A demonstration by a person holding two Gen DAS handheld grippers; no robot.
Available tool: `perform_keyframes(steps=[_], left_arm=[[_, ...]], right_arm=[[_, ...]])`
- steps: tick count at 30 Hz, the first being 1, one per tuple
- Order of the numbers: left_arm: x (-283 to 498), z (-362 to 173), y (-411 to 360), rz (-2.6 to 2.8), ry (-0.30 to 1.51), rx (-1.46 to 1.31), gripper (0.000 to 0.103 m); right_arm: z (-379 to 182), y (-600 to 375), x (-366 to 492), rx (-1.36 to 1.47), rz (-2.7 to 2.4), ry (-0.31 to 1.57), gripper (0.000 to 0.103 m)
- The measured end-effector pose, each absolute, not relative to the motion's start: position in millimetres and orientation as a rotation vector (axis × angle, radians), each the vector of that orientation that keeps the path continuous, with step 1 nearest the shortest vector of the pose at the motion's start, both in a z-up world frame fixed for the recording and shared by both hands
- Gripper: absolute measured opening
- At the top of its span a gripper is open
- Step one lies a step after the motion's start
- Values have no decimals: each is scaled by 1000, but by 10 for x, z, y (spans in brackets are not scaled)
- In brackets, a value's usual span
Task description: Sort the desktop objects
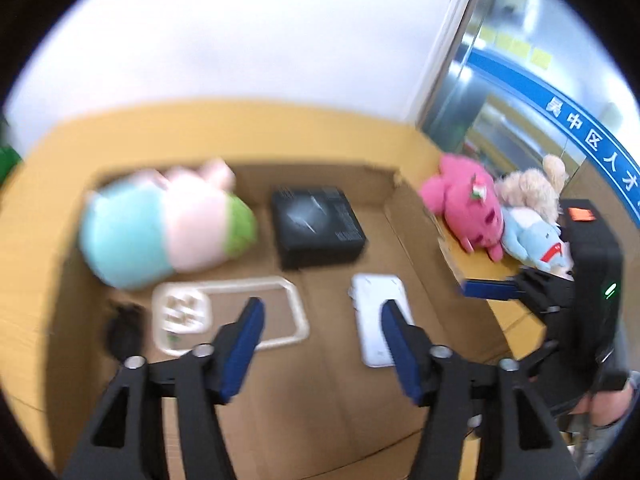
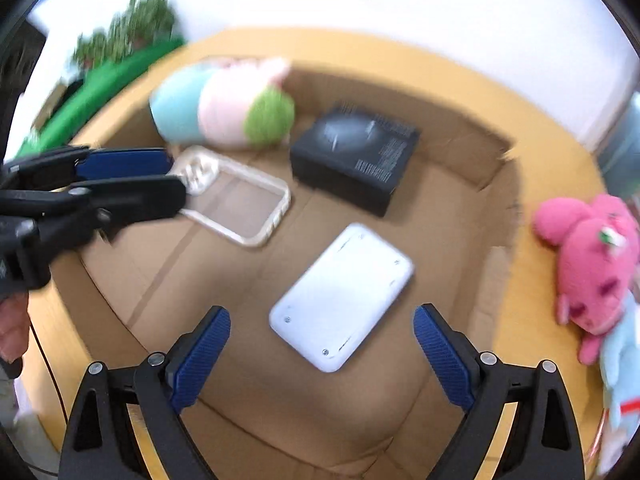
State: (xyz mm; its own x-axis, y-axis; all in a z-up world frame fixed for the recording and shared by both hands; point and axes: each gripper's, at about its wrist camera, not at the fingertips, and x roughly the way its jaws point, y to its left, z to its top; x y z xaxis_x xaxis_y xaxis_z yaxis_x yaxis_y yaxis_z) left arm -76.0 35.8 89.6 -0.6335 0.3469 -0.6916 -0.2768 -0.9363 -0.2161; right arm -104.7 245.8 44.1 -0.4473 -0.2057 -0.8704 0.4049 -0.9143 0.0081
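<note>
both the left gripper (image 1: 322, 320) and right gripper (image 2: 322, 334) gape empty; flat white plastic power bank (image 2: 342, 296) between the right jaws looks stiff, slick, so pinch its long edges

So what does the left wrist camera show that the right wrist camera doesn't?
Only the left wrist view shows the beige plush, the blue banner with white lettering and a small dark object by the clear phone case. Only the right wrist view shows the green plants. Both show the cardboard box holding the pastel plush, black box, phone case and white device, plus the pink plush outside it. Both sets of tongs, left and right, are open.
</note>
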Motion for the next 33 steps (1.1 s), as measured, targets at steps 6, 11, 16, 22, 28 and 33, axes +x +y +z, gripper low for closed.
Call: perform_keyframes(steps=[6, 11, 16, 22, 28, 33], left_arm=[[-248, 949, 123, 2850, -1, -926, 80], [-218, 617, -34, 2965, 49, -959, 80], [-126, 403, -124, 3010, 5, -840, 80], [-156, 61, -48, 2997, 34, -919, 80], [-127, 5, -7, 3034, 61, -824, 86], [-133, -1, -8, 3033, 60, -833, 88]], right_arm=[[777, 2431, -358, 1065, -2657, 64, 103], [511, 2187, -108, 941, -2780, -20, 103], [299, 2031, 16, 871, -2878, 17, 103], [31, 2060, 40, 856, -2929, -12, 103], [-21, 2057, 156, 758, -2959, -17, 103], [-24, 2068, 141, 765, -2955, -16, 103]])
